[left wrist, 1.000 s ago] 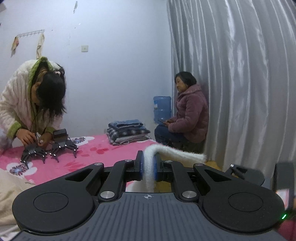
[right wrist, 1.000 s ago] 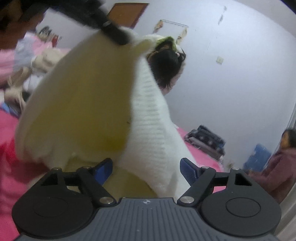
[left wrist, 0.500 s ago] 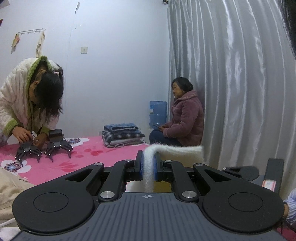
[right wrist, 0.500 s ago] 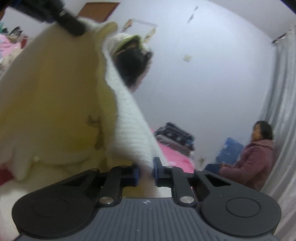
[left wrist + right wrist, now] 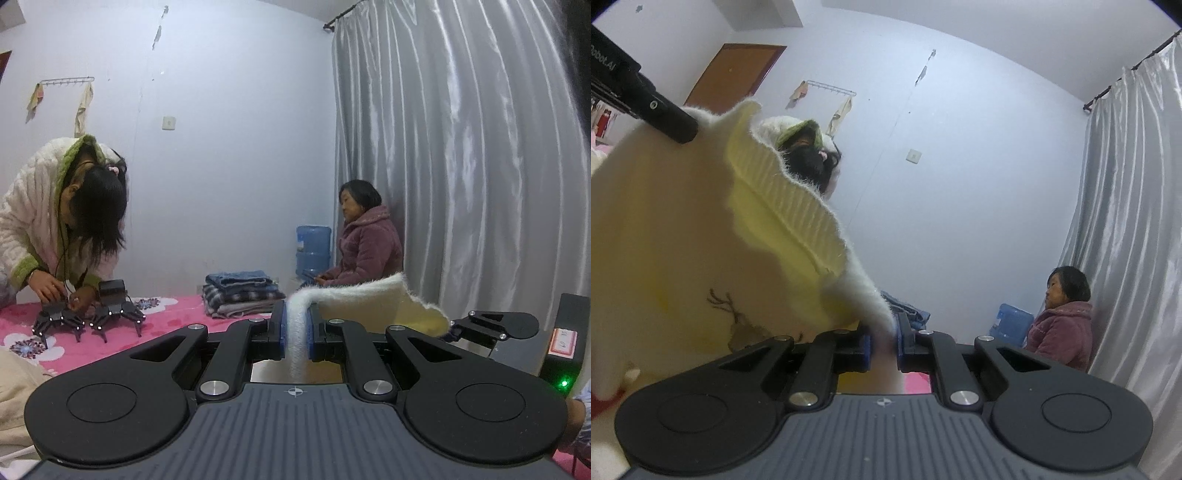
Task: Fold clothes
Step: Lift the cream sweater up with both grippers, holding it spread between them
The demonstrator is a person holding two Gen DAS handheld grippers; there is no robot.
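A cream fluffy sweater [image 5: 701, 240] with a ribbed hem and a stitched deer [image 5: 735, 321] hangs in the air between my two grippers. My left gripper [image 5: 297, 325] is shut on a white fuzzy edge of the sweater [image 5: 369, 306], which runs off to the right. There my right gripper [image 5: 452, 328] shows side-on, pinching the other end. In the right wrist view my right gripper [image 5: 882, 343] is shut on the sweater's edge. The left gripper [image 5: 683, 127] holds the sweater's top corner at upper left. The sweater's lower part is hidden.
A pink flowered bed cover [image 5: 110, 332] lies below, with a folded clothes pile [image 5: 240, 295] at its far side. A person in a white robe handles two black grippers [image 5: 88, 317]. Another person [image 5: 369, 247] sits by a water bottle [image 5: 313, 247] and silver curtain [image 5: 461, 166].
My right gripper went from wide open around the sweater's edge to shut on it, then rose. The sweater now stretches between both grippers. The left gripper kept its grip and shifted slightly.
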